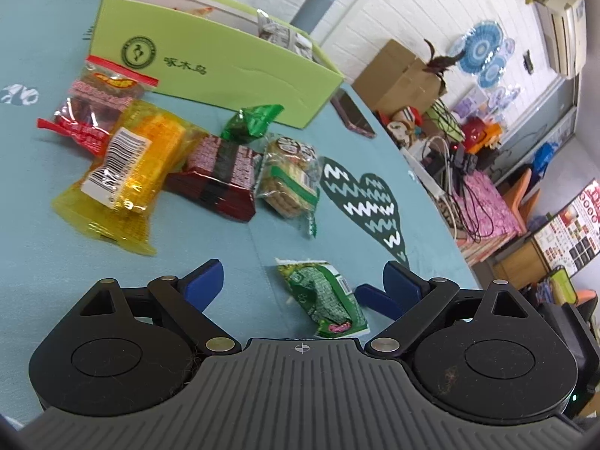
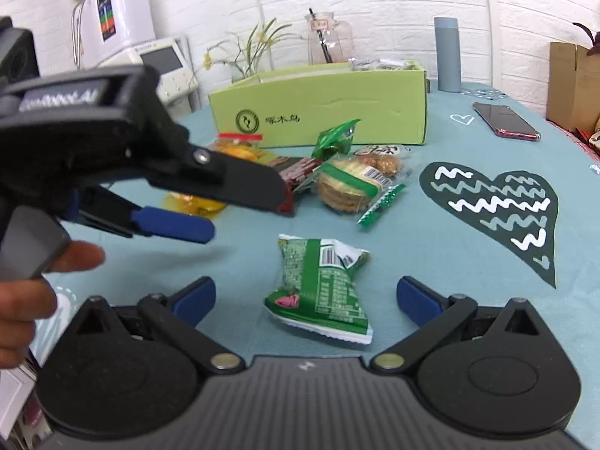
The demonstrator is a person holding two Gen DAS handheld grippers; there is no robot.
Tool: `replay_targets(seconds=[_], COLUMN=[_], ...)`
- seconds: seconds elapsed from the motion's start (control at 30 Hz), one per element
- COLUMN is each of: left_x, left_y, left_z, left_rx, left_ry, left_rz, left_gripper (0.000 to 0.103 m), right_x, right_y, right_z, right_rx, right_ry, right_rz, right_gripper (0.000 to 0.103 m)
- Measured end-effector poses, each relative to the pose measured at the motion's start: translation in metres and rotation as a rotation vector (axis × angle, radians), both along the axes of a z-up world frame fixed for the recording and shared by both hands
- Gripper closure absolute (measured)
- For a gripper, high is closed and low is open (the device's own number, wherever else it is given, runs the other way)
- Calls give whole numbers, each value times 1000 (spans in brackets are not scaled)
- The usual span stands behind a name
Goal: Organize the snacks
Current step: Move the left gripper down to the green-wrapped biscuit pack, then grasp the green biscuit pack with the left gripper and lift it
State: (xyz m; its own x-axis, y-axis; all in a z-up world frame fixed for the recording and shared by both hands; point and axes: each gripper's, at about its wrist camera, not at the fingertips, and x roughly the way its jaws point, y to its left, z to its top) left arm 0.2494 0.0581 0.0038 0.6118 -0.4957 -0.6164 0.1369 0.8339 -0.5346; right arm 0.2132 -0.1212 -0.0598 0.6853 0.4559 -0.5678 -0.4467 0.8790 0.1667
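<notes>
The green snack packet (image 2: 320, 287) lies flat on the counter (image 2: 468, 281), alone, near you and apart from the pile of other snacks (image 2: 348, 183). It sits between the spread fingers of your right claw (image 2: 305, 296), which stands wide with nothing in it; the pads are not on the wrapper. Your left claw (image 1: 305, 281) is wide and empty too, and the same packet shows just ahead of it.

The packet looks like your next pick. Lower the right claw until the pads flank the puffy middle, not the crimped ends, then close gently: the film will likely slide or crumple.

Watch the left claw, which reaches across in front of the right one; draw it aside so the two do not knock. The green box (image 2: 318, 107) stands open beyond the pile, with packets already inside. Lift clear over the pile. To the right the cloth is bare around the heart print (image 2: 495, 206); a phone (image 2: 506, 120) lies farther back.
</notes>
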Motion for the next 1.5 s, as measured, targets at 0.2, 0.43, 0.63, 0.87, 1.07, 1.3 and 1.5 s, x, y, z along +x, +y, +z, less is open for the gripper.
replay_targets(seconds=[0.2, 0.43, 0.63, 0.87, 1.07, 1.3, 1.5], left_x=[2, 0, 2, 11, 17, 35, 106], left_y=[0, 6, -9, -27, -37, -19, 17], left_z=[-7, -7, -6, -10, -19, 31, 94], left_rx=[-15, -32, -32, 0, 40, 24, 105], left_ry=[30, 26, 20, 22, 35, -84, -281], left_rz=[0, -3, -71, -129, -160, -110, -5], left_gripper=[22, 21, 21, 27, 87, 88, 89], right_x=[-4, 1, -12, 6, 13, 44, 134], right_y=[-4, 22, 12, 13, 10, 15, 64], right_z=[-4, 6, 10, 6, 12, 57, 107], right_rx=[1, -235, -188, -184, -162, -92, -108], right_ry=[-44, 28, -22, 8, 7, -66, -250], right_rz=[-25, -156, -65, -35, -5, 58, 141], right_gripper=[1, 1, 1, 3, 54, 53, 51])
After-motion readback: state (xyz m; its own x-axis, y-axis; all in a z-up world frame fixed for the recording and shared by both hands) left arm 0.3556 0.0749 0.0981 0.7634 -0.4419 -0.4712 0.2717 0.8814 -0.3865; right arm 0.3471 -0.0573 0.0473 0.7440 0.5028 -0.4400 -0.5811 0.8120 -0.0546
